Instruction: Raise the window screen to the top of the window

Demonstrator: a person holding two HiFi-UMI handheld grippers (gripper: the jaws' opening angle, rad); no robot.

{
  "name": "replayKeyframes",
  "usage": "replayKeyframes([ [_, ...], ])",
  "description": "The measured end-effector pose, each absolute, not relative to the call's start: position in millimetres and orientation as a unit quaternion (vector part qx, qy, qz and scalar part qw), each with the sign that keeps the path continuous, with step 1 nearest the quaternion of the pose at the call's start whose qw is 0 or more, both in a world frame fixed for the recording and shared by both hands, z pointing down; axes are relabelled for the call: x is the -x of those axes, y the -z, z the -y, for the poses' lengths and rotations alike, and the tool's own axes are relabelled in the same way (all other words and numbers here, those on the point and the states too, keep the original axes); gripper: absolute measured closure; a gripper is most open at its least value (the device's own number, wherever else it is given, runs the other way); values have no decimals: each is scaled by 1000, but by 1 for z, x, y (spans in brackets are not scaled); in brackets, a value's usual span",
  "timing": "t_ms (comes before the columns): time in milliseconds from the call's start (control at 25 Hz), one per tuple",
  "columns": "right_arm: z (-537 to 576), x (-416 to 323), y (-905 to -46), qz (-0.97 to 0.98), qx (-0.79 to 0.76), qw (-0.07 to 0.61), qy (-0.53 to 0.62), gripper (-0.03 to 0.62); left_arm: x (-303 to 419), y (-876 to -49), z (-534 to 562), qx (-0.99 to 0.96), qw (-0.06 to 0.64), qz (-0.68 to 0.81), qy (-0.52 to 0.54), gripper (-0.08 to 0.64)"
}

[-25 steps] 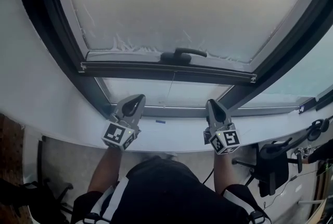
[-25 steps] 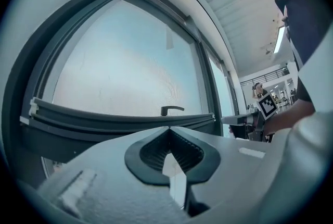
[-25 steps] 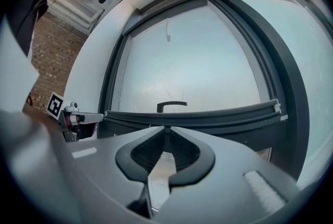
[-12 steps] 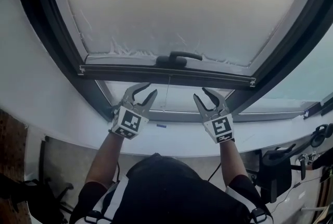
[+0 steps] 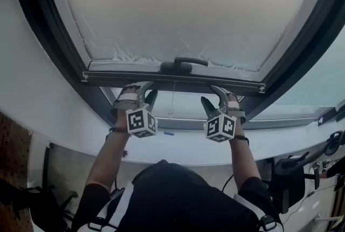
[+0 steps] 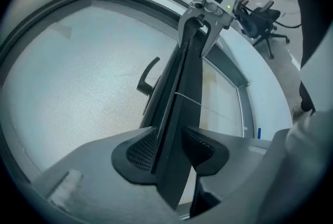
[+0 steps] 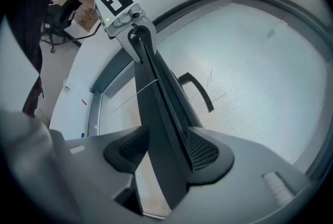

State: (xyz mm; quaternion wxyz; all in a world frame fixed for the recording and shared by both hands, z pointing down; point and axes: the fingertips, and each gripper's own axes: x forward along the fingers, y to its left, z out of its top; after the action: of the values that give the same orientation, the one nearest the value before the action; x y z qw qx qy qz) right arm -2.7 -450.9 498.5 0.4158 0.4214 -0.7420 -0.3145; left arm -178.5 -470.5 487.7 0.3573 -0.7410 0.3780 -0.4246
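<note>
At screen bar (image 5: 172, 79), left gripper (image 5: 146, 90), right gripper (image 5: 211, 94), fingers (image 6: 138, 152) just opened astride it

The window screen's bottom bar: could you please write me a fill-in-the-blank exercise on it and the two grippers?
1. The left gripper and the right gripper each have the bottom bar ___ their jaws.
2. A dark handle sits at the bar's ___.
3. The screen covers the ___ part of the window.
Missing words: between; middle; upper.
Both grippers' jaws have just been opening.
</note>
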Motion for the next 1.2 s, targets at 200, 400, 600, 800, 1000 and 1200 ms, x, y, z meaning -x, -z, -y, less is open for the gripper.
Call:
replayKeyframes([
  [200,458,-6,-501,723,-432,430,325,367,185,-493,483,720,368,-385,446,407],
  [400,464,-13,-509,708,-438,447,329,364,185,-495,489,715,369,-391,447,407],
  [600,470,-16,-512,693,-441,458,340,364,183,-496,492,709,376,-384,456,407],
  [800,472,-14,-517,678,-421,487,355,352,183,-499,492,708,374,-377,465,408],
  [1000,471,-15,-520,669,-404,515,350,339,182,-501,491,708,353,-374,484,407],
  [1200,472,-15,-521,665,-412,522,340,381,182,-506,489,706,349,-385,481,408],
])
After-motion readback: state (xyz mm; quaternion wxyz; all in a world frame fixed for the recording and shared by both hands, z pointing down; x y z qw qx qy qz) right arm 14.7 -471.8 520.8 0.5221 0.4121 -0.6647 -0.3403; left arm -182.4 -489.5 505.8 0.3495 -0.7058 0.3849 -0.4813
